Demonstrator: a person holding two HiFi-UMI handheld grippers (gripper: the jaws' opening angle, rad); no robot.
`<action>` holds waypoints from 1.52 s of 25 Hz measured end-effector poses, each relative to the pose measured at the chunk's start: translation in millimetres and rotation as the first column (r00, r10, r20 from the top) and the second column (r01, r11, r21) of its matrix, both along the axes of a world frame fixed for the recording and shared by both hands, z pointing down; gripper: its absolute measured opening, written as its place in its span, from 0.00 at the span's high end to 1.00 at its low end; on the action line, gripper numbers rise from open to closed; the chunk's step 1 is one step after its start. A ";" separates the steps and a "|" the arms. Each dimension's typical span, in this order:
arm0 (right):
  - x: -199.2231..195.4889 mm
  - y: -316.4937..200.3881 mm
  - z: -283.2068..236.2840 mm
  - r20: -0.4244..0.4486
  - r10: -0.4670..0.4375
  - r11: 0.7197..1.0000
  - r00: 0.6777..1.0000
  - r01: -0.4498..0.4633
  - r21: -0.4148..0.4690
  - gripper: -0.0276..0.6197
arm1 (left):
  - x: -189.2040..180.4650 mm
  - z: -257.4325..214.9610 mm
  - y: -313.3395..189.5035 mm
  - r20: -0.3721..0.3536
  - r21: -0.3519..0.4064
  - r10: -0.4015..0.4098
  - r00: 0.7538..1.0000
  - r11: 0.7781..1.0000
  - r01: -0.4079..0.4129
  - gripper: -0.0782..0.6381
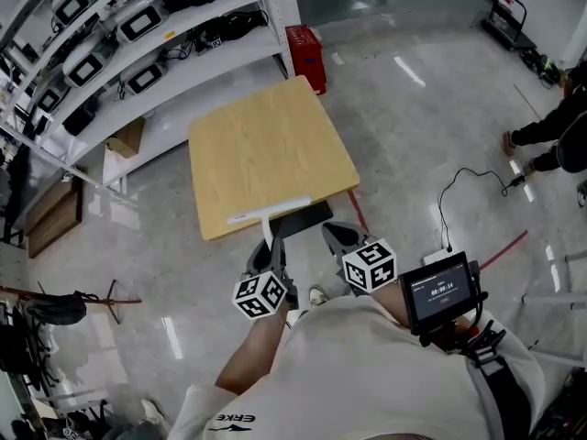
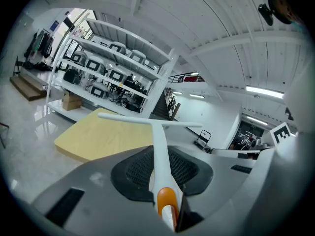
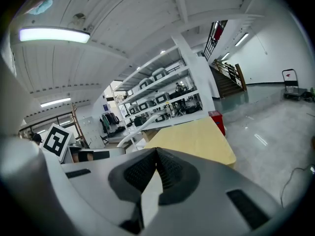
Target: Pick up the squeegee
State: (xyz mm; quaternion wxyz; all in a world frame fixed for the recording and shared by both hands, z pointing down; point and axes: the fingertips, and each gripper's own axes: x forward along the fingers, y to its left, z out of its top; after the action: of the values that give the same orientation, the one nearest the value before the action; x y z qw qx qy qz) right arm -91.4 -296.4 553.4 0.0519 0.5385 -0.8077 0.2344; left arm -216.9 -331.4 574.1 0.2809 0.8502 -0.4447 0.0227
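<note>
At the table's near edge, left tool clamps the squeegee handle (white, orange-tipped); right tool jaws together.

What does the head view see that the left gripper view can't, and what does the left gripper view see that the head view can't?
Only the head view: the red plastic crate on the floor and the black screen by the person's arm.
Only the left gripper view: the orange patch on the handle of the white T-shaped squeegee, and the long ceiling light.
Both: the light wooden square table, the white metal shelves, and that squeegee clamped in the left tongs.
</note>
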 end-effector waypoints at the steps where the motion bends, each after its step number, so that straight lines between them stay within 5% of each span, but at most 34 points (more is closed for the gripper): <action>1: -1.9 0.8 0.2 0.001 -0.008 1.000 1.000 0.008 0.001 0.95 | -1.9 0.1 2.4 0.000 0.000 -0.006 1.000 1.000 0.006 0.78; 16: -2.7 12.0 -2.0 0.016 -0.079 0.997 0.997 0.079 -0.002 0.95 | -5.9 -13.2 23.0 0.004 0.015 -0.087 0.996 0.996 0.086 0.78; 38: -0.2 -6.1 0.5 0.017 -0.015 1.000 1.000 0.015 -0.003 0.95 | -0.2 -7.0 -5.9 -0.003 -0.001 -0.017 1.000 1.000 0.017 0.78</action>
State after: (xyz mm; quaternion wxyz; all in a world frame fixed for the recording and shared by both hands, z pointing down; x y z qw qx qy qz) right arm -91.7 -302.6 553.9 0.0475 0.5302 -0.8119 0.2397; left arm -217.1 -337.3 567.1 0.2823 0.8462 -0.4515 0.0194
